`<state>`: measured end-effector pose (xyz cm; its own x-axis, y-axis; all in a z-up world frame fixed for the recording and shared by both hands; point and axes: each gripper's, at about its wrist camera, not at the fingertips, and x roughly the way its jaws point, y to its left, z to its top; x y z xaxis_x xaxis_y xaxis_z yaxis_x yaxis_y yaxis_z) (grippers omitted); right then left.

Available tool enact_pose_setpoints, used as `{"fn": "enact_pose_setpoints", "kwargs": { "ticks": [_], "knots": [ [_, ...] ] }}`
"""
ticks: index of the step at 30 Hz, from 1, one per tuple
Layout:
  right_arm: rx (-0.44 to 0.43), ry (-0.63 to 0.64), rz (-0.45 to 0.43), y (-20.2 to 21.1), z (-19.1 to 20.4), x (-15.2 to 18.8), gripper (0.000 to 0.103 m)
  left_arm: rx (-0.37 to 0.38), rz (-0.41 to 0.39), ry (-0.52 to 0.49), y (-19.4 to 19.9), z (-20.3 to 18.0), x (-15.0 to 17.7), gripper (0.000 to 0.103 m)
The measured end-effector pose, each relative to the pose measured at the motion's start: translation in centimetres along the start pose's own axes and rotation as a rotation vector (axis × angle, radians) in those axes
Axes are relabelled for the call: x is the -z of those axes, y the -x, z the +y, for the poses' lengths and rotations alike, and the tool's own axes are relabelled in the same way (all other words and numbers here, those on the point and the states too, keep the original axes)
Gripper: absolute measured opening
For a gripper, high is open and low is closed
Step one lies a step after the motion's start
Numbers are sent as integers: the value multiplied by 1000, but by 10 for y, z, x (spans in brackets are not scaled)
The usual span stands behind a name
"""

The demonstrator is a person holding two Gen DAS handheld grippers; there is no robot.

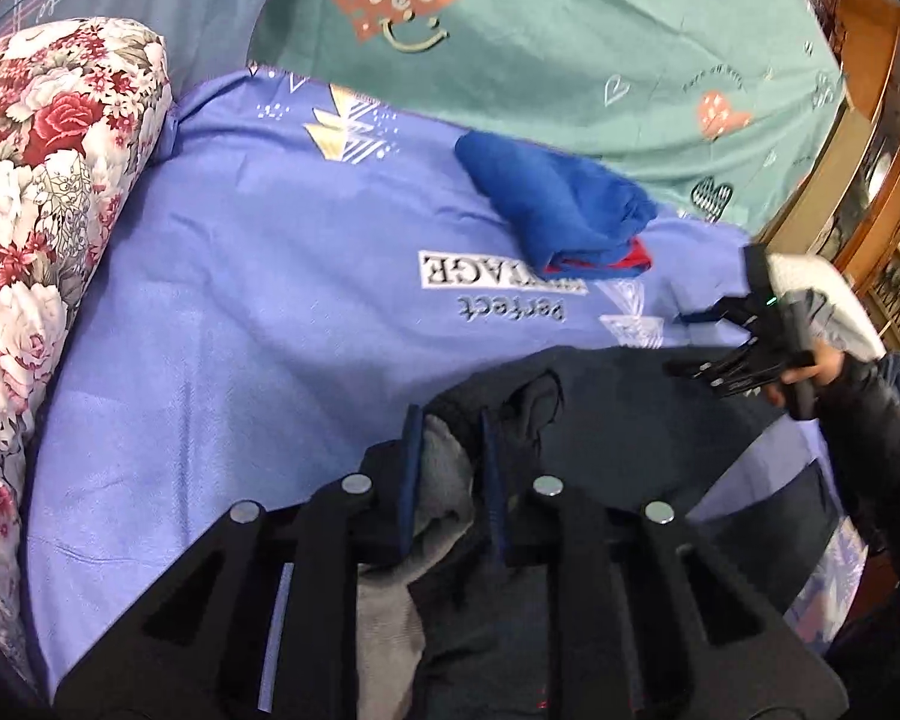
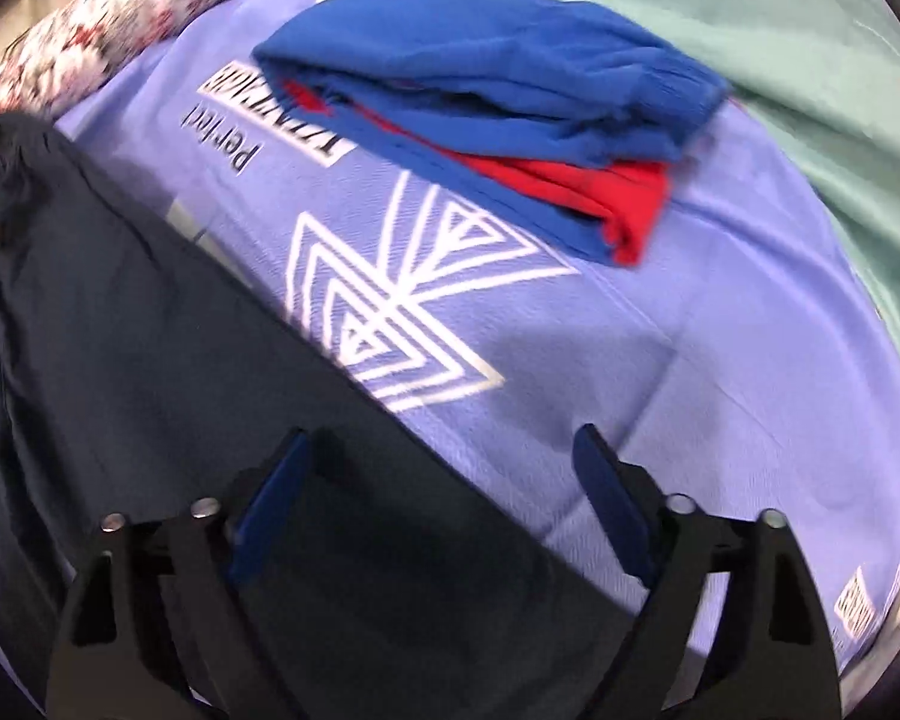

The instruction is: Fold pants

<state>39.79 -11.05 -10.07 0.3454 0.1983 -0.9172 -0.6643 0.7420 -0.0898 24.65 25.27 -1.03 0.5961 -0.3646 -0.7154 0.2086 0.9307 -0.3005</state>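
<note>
One pair of dark pants (image 1: 618,408), lying on the purple sheet (image 1: 240,300) of the bed, near edge, spread from left gripper across to the right. One folded blue-and-red garment (image 1: 561,213) farther back on the same sheet, well apart from the pants. One floral pillow (image 1: 48,192) at left. One teal heart-print sheet (image 1: 600,42) at far side.

Left gripper (image 1: 450,420): fingers closed on a bunched part of the pants, grey lining showing between them. Right gripper (image 2: 444,450): fingers spread wide, gripping nothing, left finger over the pants edge, right finger over bare sheet.

Left wrist view only: the right gripper (image 1: 732,354) seen from outside with the person's hand (image 1: 822,363) on it, and wooden furniture (image 1: 858,180) at far right. Right wrist view only: the white triangle print (image 2: 402,300) close up, the red layer (image 2: 600,192) of the folded garment clear. Right view is motion-blurred.
</note>
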Motion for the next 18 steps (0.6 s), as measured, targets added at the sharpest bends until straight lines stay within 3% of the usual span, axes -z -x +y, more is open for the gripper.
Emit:
{"fn": "enact_pose_setpoints", "kwargs": {
  "ticks": [3,7,8,12,18],
  "knots": [
    [-82,-12,15,-3,-3,-5,58,9,-8,17,2,1,1,18],
    [-151,35,32,-2,9,-8,11,-12,-4,-4,2,0,5,17],
    [-163,37,42,-2,12,-10,6,-9,-7,-4,3,0,6,17],
    [-109,34,16,12,23,-11,4,-30,-5,-1,5,1,5,17],
    [-192,-43,-98,95,37,18,4,-33,-16,11,33,-1,3,17]
  ]
}}
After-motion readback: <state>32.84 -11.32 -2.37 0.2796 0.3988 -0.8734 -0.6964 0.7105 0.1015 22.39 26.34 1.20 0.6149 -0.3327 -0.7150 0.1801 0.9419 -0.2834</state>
